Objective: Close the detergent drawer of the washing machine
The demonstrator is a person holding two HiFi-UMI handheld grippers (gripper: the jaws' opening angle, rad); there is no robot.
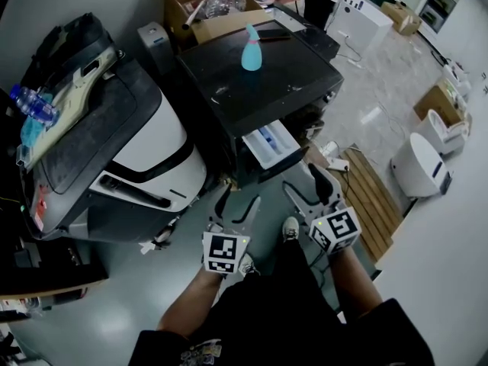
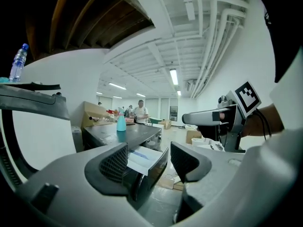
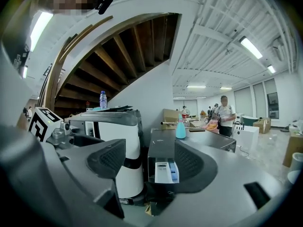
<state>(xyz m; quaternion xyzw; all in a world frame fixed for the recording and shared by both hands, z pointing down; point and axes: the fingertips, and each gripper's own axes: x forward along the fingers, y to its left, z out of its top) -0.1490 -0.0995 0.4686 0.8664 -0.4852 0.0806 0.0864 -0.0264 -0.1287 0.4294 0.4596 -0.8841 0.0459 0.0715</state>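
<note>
Drawer (image 1: 271, 145) sticks right out of the washer (image 1: 259, 75), wide open. Left gripper (image 1: 238, 203) and right gripper (image 1: 308, 189) both hang short of it, jaws spread, nothing between them. The danger: an off-centre shove could skew the drawer and jam it, or a spread jaw could snag its edge.

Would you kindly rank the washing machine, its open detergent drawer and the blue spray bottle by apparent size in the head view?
Largest to smallest:
1. washing machine
2. detergent drawer
3. spray bottle, clearly smallest
</note>
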